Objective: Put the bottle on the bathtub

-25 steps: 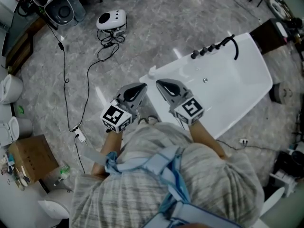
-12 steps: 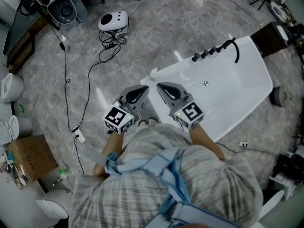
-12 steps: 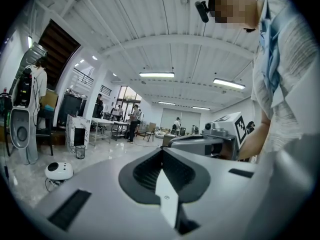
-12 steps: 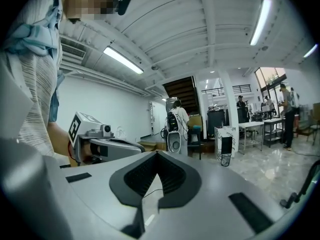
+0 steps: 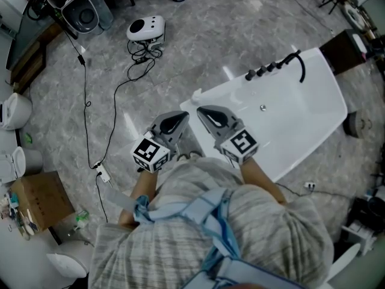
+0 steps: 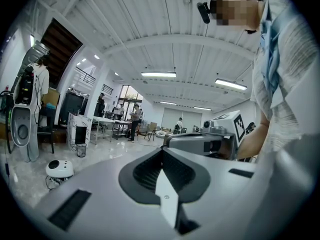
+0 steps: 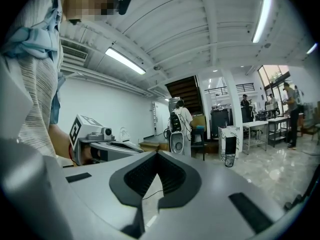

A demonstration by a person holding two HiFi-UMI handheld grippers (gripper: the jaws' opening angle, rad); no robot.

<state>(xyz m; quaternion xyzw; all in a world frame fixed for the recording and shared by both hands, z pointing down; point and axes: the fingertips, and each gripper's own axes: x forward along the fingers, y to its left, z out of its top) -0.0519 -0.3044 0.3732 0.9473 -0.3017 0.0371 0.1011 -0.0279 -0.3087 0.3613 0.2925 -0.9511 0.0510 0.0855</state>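
Note:
In the head view a white bathtub (image 5: 304,116) stands on the grey marble floor at the right. A small white thing (image 5: 196,93) sits on its near left corner; it is too small to tell whether it is the bottle. I hold both grippers close in front of my chest, side by side, just short of that corner. The left gripper (image 5: 180,114) is shut and holds nothing, and its tips meet in the left gripper view (image 6: 161,150). Beside it the right gripper (image 5: 201,109) is shut and empty too (image 7: 156,154).
Black taps and a hose (image 5: 271,68) line the tub's far rim. A white round device (image 5: 145,26) with a black cable (image 5: 84,101) lies on the floor at the upper left. A power strip (image 5: 101,172) and a cardboard box (image 5: 37,200) are at the left.
The head camera has shifted slightly, so the tub and floor things drift a little in the picture. Both grippers keep their place and stay shut.

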